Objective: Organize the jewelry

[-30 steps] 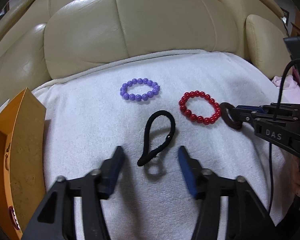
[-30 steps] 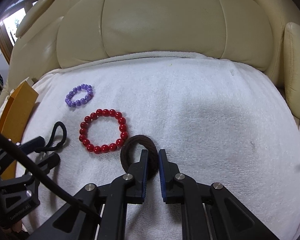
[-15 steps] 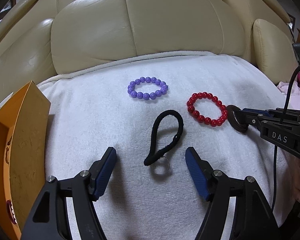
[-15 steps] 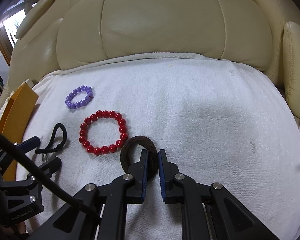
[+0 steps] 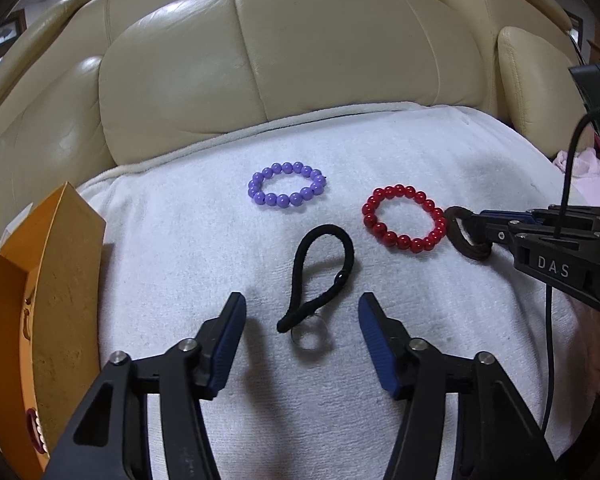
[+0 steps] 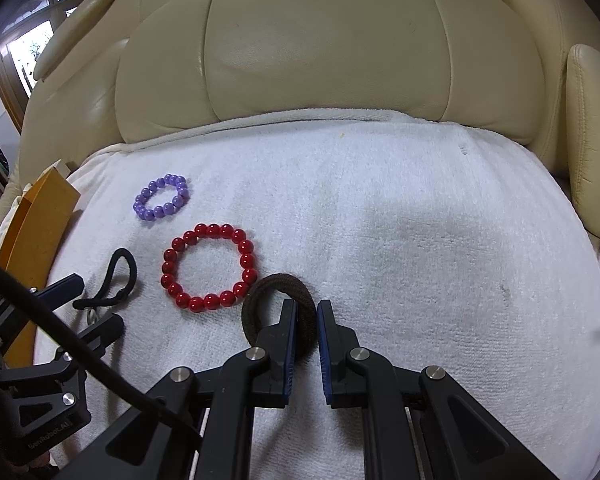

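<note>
Two bracelets on towel (image 5: 440, 152): purple bracelet (image 5: 286, 184) at 11 o'clock, red bracelet (image 5: 405, 218) at 1 o'clock. Left gripper (image 5: 300, 320) spread wide around black hair tie (image 5: 320, 272); right gripper (image 6: 307, 320) clamped on brown hair tie (image 6: 260, 300).

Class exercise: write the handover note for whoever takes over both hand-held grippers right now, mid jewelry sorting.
Left hand-held gripper: open, straddling the black hair tie with its clear ring.
Right hand-held gripper: shut on the brown hair tie, which touches the red bead bracelet.
Purple bead bracelet lies loose on the white towel.
Orange box stands at the towel's left edge.
Left: all four pieces are still outside the box.
</note>
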Tool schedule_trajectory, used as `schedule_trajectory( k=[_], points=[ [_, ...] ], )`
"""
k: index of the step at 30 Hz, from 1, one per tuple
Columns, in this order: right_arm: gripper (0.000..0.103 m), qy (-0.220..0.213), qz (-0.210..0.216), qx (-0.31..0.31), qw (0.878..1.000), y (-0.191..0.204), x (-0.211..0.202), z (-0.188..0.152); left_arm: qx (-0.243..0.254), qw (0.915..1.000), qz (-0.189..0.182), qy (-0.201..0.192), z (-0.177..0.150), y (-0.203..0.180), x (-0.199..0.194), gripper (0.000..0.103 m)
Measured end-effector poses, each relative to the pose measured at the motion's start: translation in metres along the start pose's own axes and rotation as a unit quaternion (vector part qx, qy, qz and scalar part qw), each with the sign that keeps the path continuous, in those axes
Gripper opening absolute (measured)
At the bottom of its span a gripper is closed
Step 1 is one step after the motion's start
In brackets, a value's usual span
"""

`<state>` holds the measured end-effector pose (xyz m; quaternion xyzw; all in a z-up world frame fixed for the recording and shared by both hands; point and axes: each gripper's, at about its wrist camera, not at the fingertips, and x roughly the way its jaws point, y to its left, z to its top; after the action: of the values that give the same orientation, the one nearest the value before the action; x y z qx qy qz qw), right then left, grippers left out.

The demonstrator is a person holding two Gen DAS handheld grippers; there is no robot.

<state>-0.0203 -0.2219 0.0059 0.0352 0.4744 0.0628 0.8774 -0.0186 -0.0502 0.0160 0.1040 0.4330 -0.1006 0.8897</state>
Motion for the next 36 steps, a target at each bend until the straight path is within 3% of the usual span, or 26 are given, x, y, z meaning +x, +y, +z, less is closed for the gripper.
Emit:
schedule_trajectory(
  k=[9,11,17,36],
  points=[
    [0.012,0.001,0.0,0.001,1.0,0.0,0.0,0.0,0.008,0.9999,0.005,-0.014,0.001,-0.002,-0.006,0.031],
    [0.012,0.001,0.0,0.001,1.0,0.0,0.0,0.0,0.014,0.9996,0.013,-0.023,0.002,-0.001,-0.01,0.021],
    [0.012,0.002,0.0,-0.001,1.0,0.001,0.001,0.001,0.019,0.9984,0.023,-0.047,0.005,0.002,-0.02,0.011],
    [0.012,-0.004,0.001,-0.008,1.0,0.003,0.0,0.0,0.019,0.997,0.037,-0.066,0.008,0.005,-0.032,0.011]
  ],
)
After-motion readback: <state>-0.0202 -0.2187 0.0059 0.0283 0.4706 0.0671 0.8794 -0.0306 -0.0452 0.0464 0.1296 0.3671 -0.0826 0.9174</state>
